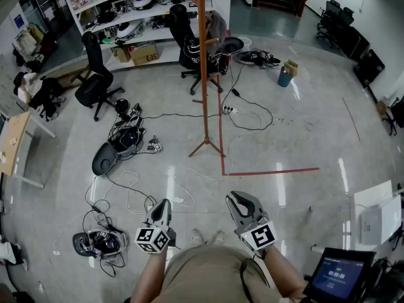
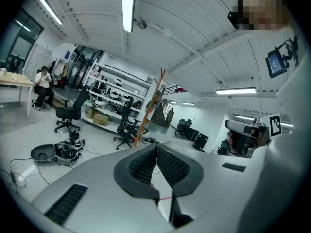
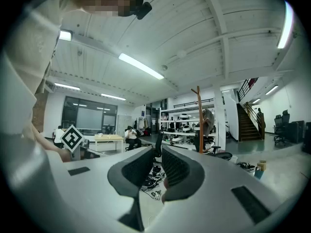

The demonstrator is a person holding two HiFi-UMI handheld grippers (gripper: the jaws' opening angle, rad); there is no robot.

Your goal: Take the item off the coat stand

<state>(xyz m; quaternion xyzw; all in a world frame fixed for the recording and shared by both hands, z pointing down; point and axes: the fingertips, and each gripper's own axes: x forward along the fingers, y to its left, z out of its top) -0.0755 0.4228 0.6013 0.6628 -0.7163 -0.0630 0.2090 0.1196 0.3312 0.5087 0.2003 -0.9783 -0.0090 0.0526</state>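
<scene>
The coat stand (image 1: 202,74) is a tall orange-brown wooden pole on a three-legged base, standing on the floor well ahead of me. A grey garment (image 1: 218,25) hangs from a peg near its top, on the right side. The stand (image 3: 199,123) and the grey garment (image 3: 208,119) also show far off in the right gripper view, and the stand (image 2: 147,108) shows in the left gripper view. My left gripper (image 1: 162,209) is held low in front of me, shut and empty. My right gripper (image 1: 243,204) is beside it, open a little with nothing between the jaws.
Two black office chairs (image 1: 95,81) (image 1: 189,46) stand near white shelves (image 1: 136,8) behind the stand. Cables and devices (image 1: 126,137) litter the floor on the left. Red tape (image 1: 271,171) runs from the stand's base. A blue bin (image 1: 285,76) is at right, a tablet (image 1: 338,273) at bottom right.
</scene>
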